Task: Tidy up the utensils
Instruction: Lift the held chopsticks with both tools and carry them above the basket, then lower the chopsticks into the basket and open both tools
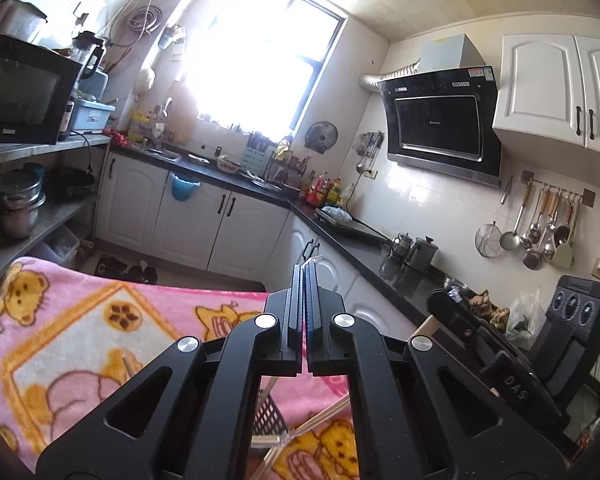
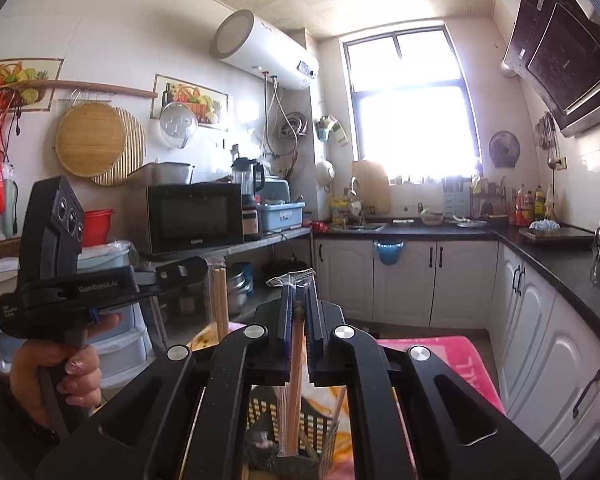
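The right gripper (image 2: 299,280) pinches a plastic-wrapped chopstick pack (image 2: 294,364) upright above the black basket (image 2: 260,412), probably to drop it in, while the left gripper (image 1: 305,276) is pressed together on a plastic scrap.

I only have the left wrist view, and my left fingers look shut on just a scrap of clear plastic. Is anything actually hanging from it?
Observer: Yes. Your left gripper pinches a clear sleeve. The right wrist view shows wooden chopsticks hanging inside it.
Operator: Is the right gripper carrying anything?
Observer: The right gripper is shut on a wrapped chopstick bundle, which runs lengthwise between its fingers.
Operator: Where is the basket relative to that bundle?
Observer: The black mesh basket sits directly below it, and the bundle's lower end appears to reach inside.
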### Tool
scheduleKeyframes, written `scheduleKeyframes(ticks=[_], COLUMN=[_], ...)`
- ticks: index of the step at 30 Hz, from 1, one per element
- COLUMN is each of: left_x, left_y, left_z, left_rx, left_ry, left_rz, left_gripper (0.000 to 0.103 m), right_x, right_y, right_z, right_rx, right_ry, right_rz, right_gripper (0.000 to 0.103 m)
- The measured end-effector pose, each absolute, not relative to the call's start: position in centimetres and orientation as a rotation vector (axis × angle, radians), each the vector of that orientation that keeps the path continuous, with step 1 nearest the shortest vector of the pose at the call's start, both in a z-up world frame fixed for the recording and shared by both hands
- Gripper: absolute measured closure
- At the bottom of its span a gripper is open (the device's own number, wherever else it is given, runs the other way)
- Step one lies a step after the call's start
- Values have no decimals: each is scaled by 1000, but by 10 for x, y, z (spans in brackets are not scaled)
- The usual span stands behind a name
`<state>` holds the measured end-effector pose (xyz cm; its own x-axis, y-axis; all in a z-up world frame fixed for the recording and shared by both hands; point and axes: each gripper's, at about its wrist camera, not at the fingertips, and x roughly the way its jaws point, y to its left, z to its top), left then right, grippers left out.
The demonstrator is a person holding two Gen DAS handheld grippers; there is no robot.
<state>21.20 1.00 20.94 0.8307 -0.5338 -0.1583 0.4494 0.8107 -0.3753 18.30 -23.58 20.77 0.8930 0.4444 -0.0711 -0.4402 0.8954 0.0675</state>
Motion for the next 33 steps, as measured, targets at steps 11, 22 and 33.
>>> scheduleKeyframes(ticks=[11, 22, 33], left_x=[245, 265, 274], left_y=[1, -4, -6], left_z=[204, 179, 151], left_rx=[-321, -340, -361], left_ry=[274, 306, 335], left_rz=[-503, -501, -514], left_gripper=[103, 103, 103], right_x=[201, 223, 241], right_y=[-237, -236, -230], right_z=[224, 211, 178], right_rx=[56, 68, 70], right_ry=[33, 69, 146], right_rz=[437, 424, 427], right_gripper=[98, 98, 97])
